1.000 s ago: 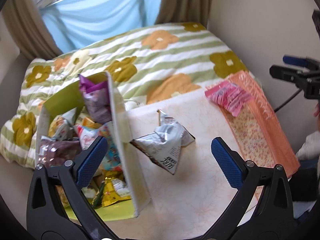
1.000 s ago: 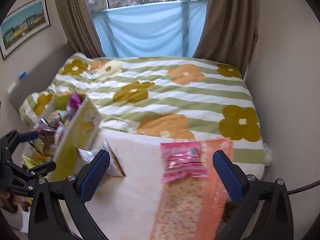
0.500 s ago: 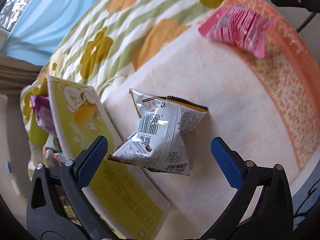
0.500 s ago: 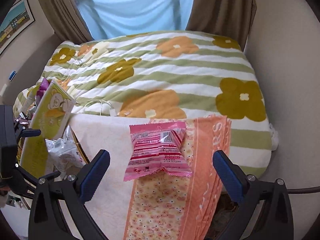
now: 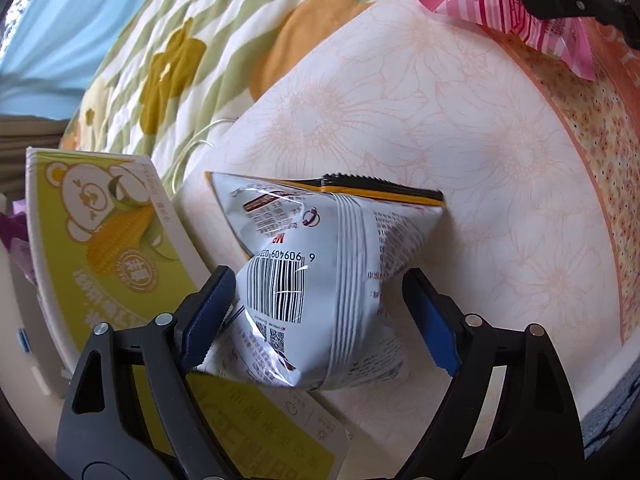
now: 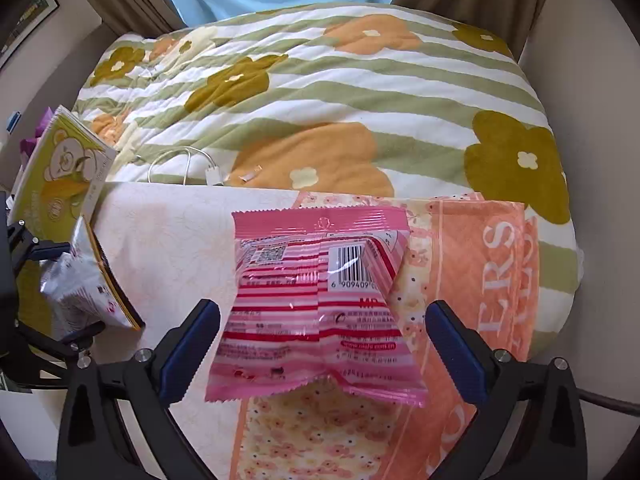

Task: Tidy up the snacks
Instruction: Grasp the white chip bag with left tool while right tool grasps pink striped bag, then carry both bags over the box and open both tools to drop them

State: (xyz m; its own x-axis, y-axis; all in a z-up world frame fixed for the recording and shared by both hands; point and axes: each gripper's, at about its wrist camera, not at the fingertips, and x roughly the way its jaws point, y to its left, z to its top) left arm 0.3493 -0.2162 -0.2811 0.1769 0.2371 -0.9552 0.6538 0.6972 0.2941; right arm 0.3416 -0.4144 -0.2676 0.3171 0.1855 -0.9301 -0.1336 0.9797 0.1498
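A crumpled silver snack bag [image 5: 340, 240] lies barcode-up on the pale floral cloth [image 5: 440, 120], against a green carton [image 5: 108, 240] with a bear and corn print. My left gripper [image 5: 318, 272] points down over it, its jaws closing with the bag between them. The left pad [image 5: 208, 312] meets the bag's edge; the right pad stands just off it. A pink striped snack bag [image 6: 316, 300] lies across the cloth and an orange towel [image 6: 480, 280]. My right gripper [image 6: 322, 306] straddles it, open, both pads apart from the wrapper.
A quilt [image 6: 320, 100] with green stripes and flowers covers the bed behind. A white cable [image 6: 180, 164] lies at the cloth's far edge. The carton [image 6: 60, 168] holds other snack packets at the left. Brown curtains and a wall close off the back and right.
Both grippers have dropped towards the bed, each now low over its own bag. The left jaws have narrowed around the silver bag, and that view has rolled. The right jaws kept their width.
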